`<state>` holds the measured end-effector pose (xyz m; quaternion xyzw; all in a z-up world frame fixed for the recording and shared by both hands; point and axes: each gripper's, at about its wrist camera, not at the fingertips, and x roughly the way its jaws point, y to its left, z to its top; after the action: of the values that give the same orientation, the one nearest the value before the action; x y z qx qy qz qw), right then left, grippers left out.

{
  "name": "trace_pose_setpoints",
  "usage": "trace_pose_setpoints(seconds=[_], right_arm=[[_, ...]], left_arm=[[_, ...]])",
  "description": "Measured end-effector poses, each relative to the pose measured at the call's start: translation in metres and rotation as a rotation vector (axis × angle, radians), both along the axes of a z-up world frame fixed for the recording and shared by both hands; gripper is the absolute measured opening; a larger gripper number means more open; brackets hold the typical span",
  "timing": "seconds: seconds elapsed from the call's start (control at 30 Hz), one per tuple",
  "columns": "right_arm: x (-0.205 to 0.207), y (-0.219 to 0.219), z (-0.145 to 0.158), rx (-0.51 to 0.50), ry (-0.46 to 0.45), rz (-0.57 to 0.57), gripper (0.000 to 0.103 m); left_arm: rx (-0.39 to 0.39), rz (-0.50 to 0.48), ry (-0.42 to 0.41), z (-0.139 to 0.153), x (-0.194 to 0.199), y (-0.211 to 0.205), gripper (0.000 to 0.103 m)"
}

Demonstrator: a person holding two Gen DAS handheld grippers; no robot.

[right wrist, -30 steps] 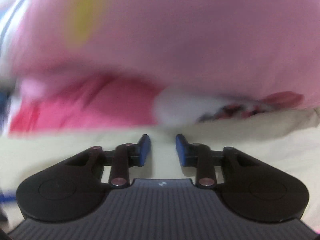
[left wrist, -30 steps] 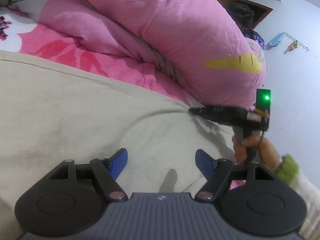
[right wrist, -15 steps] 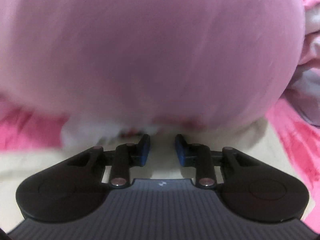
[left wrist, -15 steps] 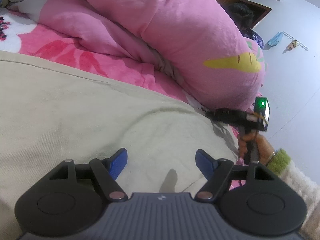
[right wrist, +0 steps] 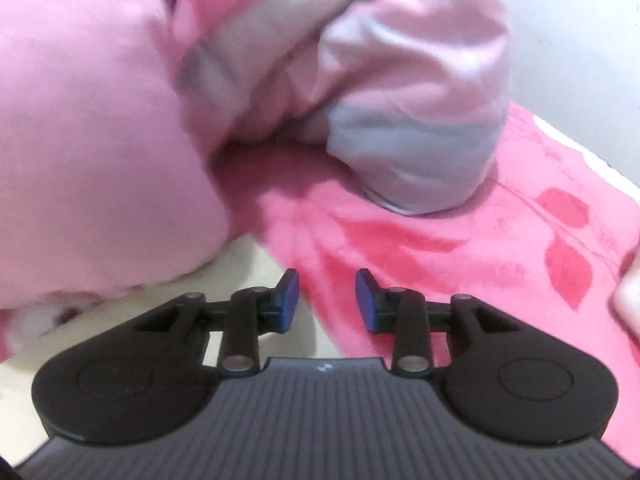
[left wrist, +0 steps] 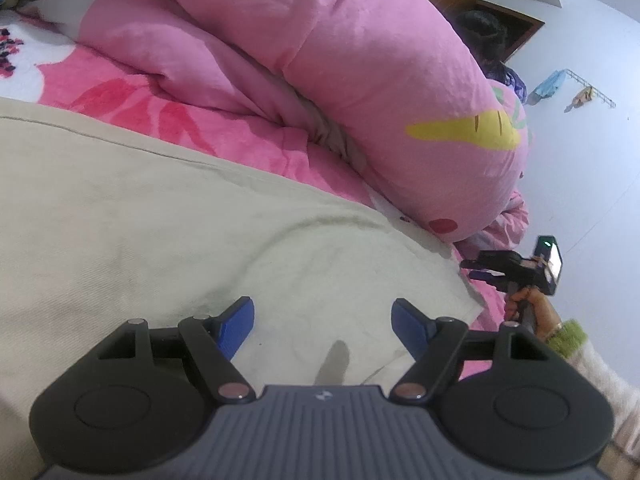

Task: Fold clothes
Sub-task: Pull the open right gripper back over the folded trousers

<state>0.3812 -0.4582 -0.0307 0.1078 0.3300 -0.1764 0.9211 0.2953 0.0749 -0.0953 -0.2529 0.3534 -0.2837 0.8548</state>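
Beige garment [left wrist: 152, 216] lay spread flat on the pink bedsheet [left wrist: 132, 96], beside the rolled pink quilt [left wrist: 360, 60]. Looked like between folds. Left gripper [left wrist: 322, 326] hovered over it, fingers wide apart, empty. Right gripper [right wrist: 327, 300] part-open, empty, off the far corner. Next: pinch an edge each.

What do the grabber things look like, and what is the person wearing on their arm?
Each gripper, left and right, has a ribbed grey body, two round black lobes, black arms with silver pins and blue fingers. The right one carries a small box with a green light. The sleeve is cream with a fuzzy green cuff.
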Motion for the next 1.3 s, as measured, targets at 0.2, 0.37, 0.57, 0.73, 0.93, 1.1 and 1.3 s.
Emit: trace_pose_setpoints(seconds=[0.2, 0.37, 0.57, 0.73, 0.93, 1.1, 1.3], right_arm=[[-0.02, 0.168, 0.029, -0.033, -0.057, 0.568, 0.031], [-0.014, 0.314, 0.017, -0.134, -0.069, 1.024, 0.03], [0.01, 0.24, -0.008, -0.111, 0.039, 0.87, 0.029], [0.0, 0.056, -0.016, -0.106, 0.063, 0.331, 0.032], [-0.052, 0.03, 0.011, -0.065, 0.021, 0.192, 0.031], [-0.071, 0.209, 0.023, -0.04, -0.032, 0.76, 0.031], [-0.11, 0.377, -0.005, -0.191, 0.047, 1.278, 0.031]], left_arm=[[-0.119, 0.117, -0.031, 0.015, -0.001, 0.034, 0.081], [-0.14, 0.263, 0.031, 0.002, 0.007, 0.065, 0.08], [-0.174, 0.271, 0.045, -0.003, 0.009, 0.072, 0.08], [-0.146, 0.269, 0.034, -0.003, 0.009, 0.071, 0.08], [-0.189, 0.272, 0.064, 0.001, 0.02, 0.071, 0.08], [-0.235, 0.276, 0.073, -0.002, 0.017, 0.076, 0.08], [-0.266, 0.265, 0.081, -0.004, 0.02, 0.079, 0.08]])
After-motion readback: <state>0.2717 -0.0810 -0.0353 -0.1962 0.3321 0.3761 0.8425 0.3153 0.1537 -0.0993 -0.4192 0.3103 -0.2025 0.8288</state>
